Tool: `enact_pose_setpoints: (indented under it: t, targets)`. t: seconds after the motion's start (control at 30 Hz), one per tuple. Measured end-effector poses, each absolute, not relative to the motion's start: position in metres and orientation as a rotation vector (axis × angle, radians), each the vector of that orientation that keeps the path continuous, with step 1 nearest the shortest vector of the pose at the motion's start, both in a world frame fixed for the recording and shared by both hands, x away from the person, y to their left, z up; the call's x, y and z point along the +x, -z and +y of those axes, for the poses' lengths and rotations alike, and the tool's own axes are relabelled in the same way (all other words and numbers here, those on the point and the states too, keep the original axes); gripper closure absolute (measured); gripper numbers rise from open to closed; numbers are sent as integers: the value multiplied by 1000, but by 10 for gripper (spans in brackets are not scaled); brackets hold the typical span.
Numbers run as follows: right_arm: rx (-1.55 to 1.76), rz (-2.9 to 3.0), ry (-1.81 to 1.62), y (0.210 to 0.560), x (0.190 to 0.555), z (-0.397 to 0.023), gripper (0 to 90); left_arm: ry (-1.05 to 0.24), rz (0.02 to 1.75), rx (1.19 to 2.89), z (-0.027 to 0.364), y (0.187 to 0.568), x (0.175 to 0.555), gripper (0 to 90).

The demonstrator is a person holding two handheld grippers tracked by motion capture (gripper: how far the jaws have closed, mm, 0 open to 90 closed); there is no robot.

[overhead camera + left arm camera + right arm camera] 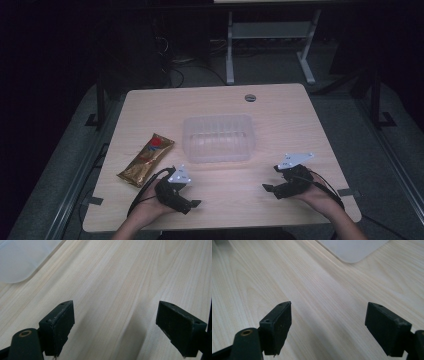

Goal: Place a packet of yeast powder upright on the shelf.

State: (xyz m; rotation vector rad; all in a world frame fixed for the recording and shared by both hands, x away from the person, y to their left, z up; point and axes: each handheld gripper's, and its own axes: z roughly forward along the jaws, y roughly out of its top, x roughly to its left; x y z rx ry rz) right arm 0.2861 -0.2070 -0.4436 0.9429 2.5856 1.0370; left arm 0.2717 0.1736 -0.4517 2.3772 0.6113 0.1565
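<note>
both tongs, the left gripper [192, 199] and right gripper [270, 189], rest wide open and empty on the table [280, 107], the gold snack packet [146, 159] just beyond the left one, best approached low across its width before the clear tub [218, 138].

In the high view, the wooden table [215, 150] is lit from above while the surrounding room is left nearly black, and the whole picture is rendered dim, soft and slightly grainy. In both gripper views the tabletop is brightly and evenly lit, the wood grain is shown sharply, and soft diffuse shadows are cast on the wood between and beneath the black jaws. The translucent plastic container [22, 258] is washed out to a pale, featureless patch at the frame corners, and the nearest jaw parts are slightly blurred.
</note>
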Motion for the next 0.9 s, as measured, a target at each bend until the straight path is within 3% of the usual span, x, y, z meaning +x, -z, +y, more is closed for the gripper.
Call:
enact_pose_setpoints:
  t: [0.27, 0.9]
  targets:
    - [958, 2561, -1053, 441, 285, -209, 204, -176, 650, 2382, 183, 444, 273, 151]
    - [962, 2547, -1053, 440, 286, -209, 190, -332, 897, 2287, 250, 411, 294, 175]
